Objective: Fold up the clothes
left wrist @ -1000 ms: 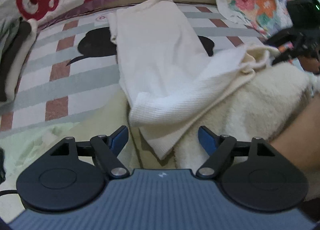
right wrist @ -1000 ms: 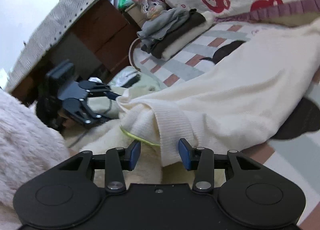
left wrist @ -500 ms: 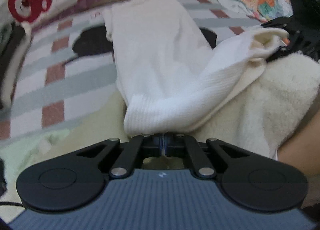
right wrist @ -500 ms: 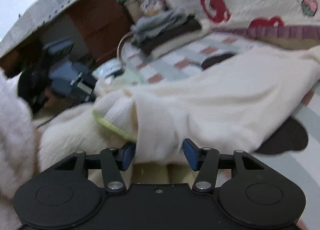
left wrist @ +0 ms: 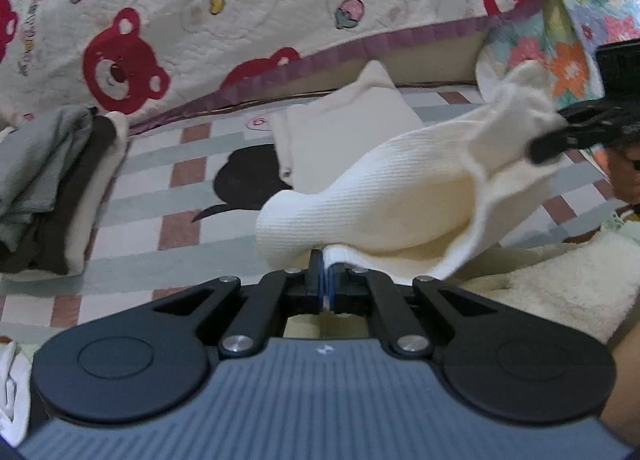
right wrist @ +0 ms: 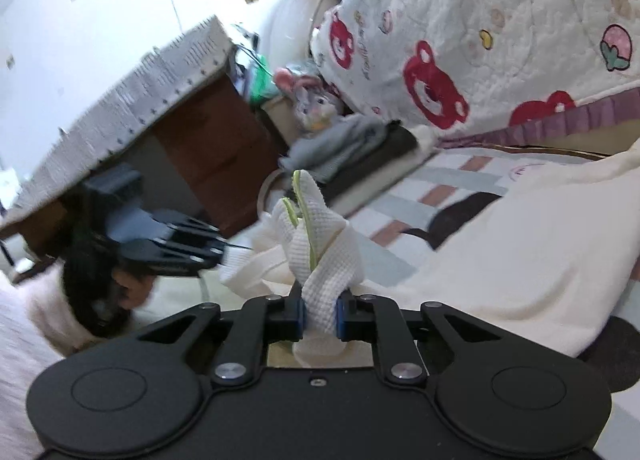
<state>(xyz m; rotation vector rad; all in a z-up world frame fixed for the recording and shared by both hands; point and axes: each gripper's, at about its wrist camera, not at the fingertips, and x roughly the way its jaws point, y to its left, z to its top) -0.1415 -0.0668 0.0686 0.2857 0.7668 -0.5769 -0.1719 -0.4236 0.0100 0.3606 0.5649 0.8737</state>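
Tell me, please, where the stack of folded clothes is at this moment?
In the left wrist view the folded stack lies at the left edge of the checked bed cover, just below the bear-print quilt.

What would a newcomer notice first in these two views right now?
The cream knit garment, pinched at two ends: the left gripper is shut on one edge, the right gripper on a bunched end, whose fingers have just been closing. Behind it hangs a red-bear quilt; folded clothes sit left.

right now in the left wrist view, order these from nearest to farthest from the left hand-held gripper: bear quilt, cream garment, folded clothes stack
1. cream garment, pinched in the left hand-held gripper
2. folded clothes stack, on the left
3. bear quilt, along the back
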